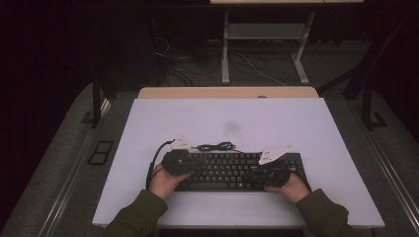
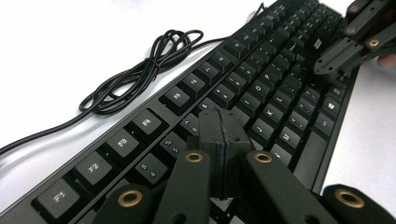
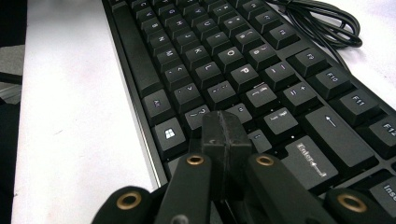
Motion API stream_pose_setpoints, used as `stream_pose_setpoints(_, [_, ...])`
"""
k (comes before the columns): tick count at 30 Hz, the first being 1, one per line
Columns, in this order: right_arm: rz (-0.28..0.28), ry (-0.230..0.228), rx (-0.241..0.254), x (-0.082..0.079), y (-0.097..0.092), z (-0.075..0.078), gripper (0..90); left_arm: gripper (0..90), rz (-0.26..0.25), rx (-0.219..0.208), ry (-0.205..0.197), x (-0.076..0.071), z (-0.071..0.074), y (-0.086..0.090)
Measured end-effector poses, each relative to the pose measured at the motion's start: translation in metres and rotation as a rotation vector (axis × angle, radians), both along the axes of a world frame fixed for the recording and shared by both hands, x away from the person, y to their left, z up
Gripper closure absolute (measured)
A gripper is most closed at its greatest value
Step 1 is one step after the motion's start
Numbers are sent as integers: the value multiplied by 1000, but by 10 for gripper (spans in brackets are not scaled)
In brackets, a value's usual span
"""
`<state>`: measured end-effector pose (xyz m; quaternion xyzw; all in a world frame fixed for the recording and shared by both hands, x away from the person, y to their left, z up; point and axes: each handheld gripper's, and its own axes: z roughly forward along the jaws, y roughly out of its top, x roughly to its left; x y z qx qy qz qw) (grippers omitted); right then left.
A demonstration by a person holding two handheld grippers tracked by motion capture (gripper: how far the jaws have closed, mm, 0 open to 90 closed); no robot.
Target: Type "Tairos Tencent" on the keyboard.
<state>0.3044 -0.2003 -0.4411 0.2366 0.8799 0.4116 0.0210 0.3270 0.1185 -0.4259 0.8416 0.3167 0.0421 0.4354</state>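
A black keyboard (image 1: 232, 170) lies near the front of the white tabletop (image 1: 222, 123), its black cable (image 1: 216, 146) coiled just behind it. My left gripper (image 1: 189, 165) hovers over the keyboard's left end, jaws shut with nothing between them. In the left gripper view its tips (image 2: 223, 119) sit low over the number row of the keyboard (image 2: 261, 93), with the cable (image 2: 140, 70) at the left. My right gripper (image 1: 258, 173) is over the right end, also shut and empty. In the right gripper view its tips (image 3: 224, 122) hang above the keys (image 3: 224, 65) near the shift key.
A wooden desk edge (image 1: 227, 92) borders the far side of the tabletop. Beyond it stand white desk legs (image 1: 226, 49) with loose cables on the dark floor. A floor socket (image 1: 100, 152) lies left of the table. The other gripper (image 2: 348, 46) appears far off in the left gripper view.
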Motion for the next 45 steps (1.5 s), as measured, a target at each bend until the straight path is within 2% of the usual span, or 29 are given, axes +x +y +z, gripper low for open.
stream_pose_setpoints(7, [0, 1, 2, 0, 0, 0, 894, 890, -17, 41, -8, 2, -3, -4])
stream_pose_setpoints(12, [0, 0, 1, 0, 0, 0, 894, 890, 2, 38, 4, 1, -5, -5])
stream_pose_setpoints(18, [0, 1, 2, 0, 0, 0, 894, 890, -5, 51, 6, 2, -7, -5])
stream_pose_setpoints(32, [-1, 0, 2, 0, 0, 0, 894, 891, -9, 51, 12, 2, -10, -7])
stream_pose_setpoints(45, [-1, -1, 2, 0, 0, 0, 894, 890, -12, 27, -5, 0, -2, 0])
